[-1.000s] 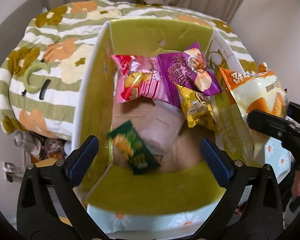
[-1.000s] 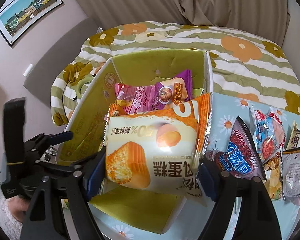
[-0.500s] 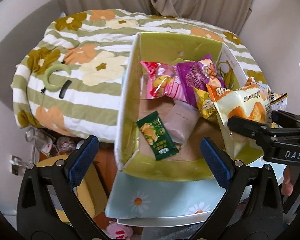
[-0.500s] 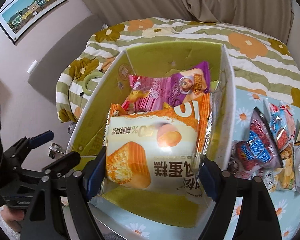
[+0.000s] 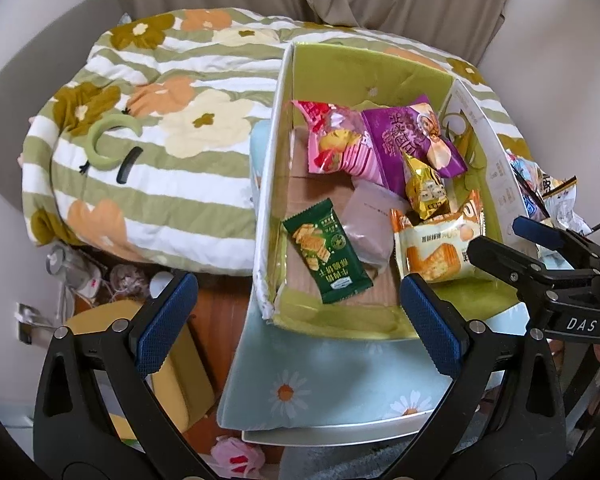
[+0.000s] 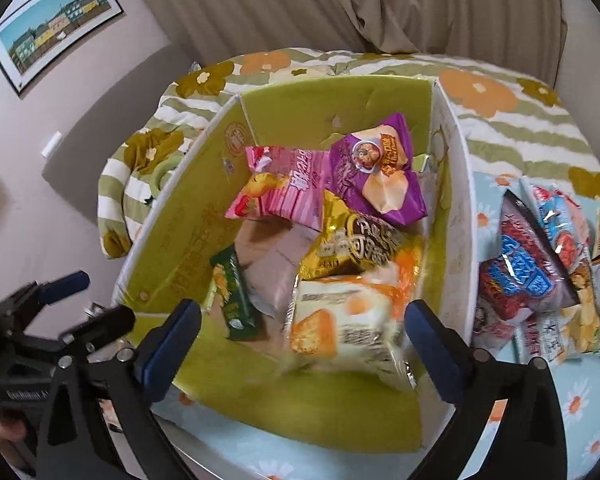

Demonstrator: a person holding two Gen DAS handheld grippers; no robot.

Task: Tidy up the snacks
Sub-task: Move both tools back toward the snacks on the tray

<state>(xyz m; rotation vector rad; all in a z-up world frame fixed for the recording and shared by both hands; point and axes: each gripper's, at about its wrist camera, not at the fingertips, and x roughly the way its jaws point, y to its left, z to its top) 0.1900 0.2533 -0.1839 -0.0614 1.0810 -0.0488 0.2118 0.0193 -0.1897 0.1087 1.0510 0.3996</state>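
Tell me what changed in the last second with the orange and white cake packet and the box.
The right hand-held gripper has just opened its jaws and let go of the orange and white cake packet, which dropped into the green-lined cardboard box. The pink, purple, gold and green snack packets inside stayed where they were; the left hand-held gripper stayed open and empty.

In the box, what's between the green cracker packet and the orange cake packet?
A pale mauve packet lies between the green cracker packet and the orange cake packet, partly overlapped by both. Clearest in the left wrist view.
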